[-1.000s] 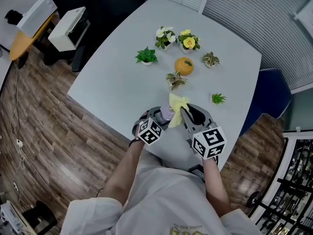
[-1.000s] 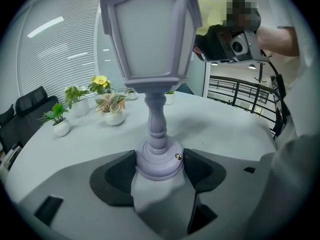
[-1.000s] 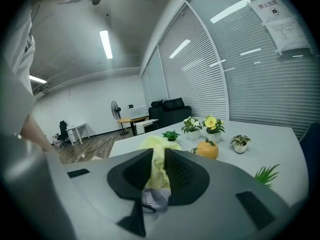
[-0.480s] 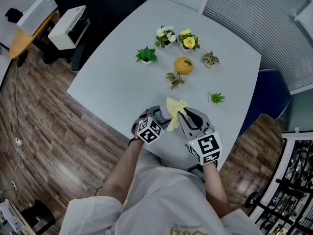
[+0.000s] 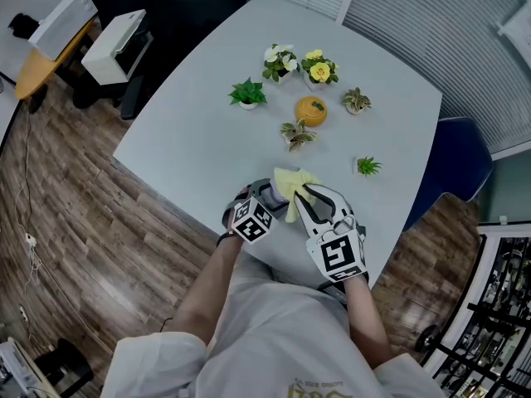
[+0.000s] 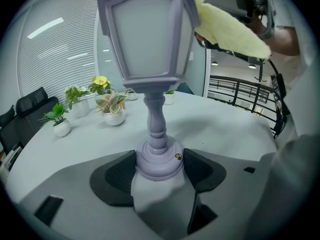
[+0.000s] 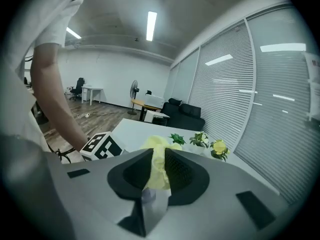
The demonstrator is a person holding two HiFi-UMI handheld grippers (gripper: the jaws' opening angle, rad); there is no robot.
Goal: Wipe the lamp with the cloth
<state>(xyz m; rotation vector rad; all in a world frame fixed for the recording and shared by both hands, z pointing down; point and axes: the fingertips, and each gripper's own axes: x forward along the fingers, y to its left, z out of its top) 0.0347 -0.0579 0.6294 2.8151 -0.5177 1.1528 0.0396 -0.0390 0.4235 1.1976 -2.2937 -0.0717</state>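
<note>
Head view: left gripper [image 5: 272, 196] clamps lamp [image 6: 150, 34] by table [image 5: 191, 139] edge; right gripper [image 5: 303, 193] pinches cloth [image 5: 290, 181].

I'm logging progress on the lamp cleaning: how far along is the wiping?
Done: the left gripper clamps the lamp by its base, and the right gripper is shut on the yellow cloth. In hand: the cloth lies against the top of the lantern head. Left: the stem and base, with no cloth on them. How much is already wiped can't be told.
</note>
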